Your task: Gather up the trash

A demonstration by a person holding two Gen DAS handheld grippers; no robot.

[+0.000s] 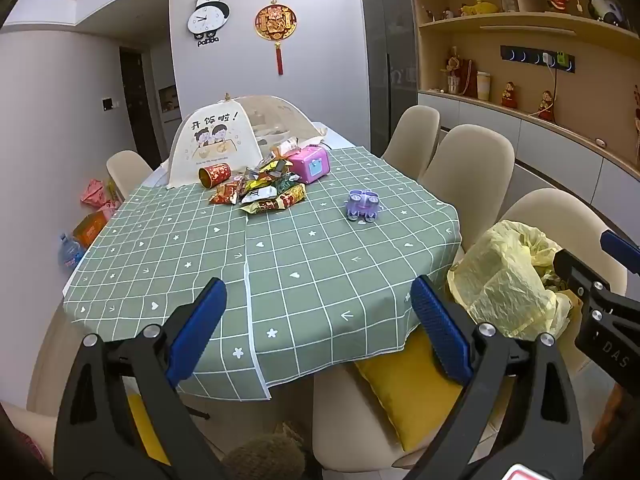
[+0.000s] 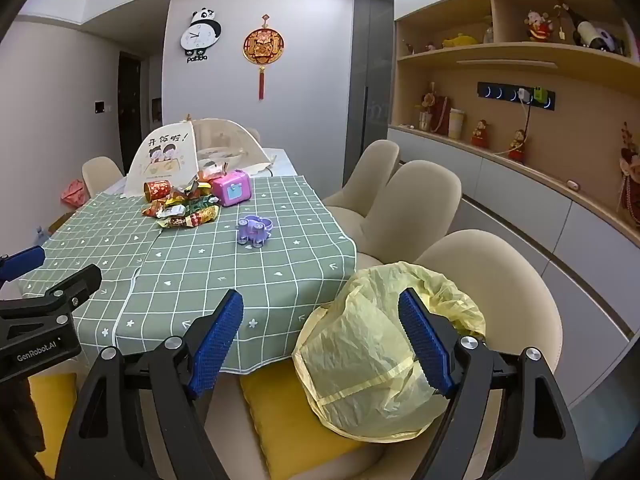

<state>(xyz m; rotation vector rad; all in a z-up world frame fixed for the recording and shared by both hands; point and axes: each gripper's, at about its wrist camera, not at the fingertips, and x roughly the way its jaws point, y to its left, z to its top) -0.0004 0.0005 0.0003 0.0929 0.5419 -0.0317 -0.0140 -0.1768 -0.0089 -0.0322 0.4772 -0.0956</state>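
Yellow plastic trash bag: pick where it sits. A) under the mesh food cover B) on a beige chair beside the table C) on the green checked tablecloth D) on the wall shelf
B: the yellow plastic trash bag rests on a beige chair, off the green checked tablecloth.

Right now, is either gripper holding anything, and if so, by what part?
Nothing is held. The left gripper and the right gripper both stand wide open with nothing between their pads; the snack wrappers lie untouched on the table.

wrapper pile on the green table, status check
Left gripper, right gripper open, empty. Crumpled snack wrapper pile untouched. Yellow plastic trash bag waiting. Purple toy nearby.
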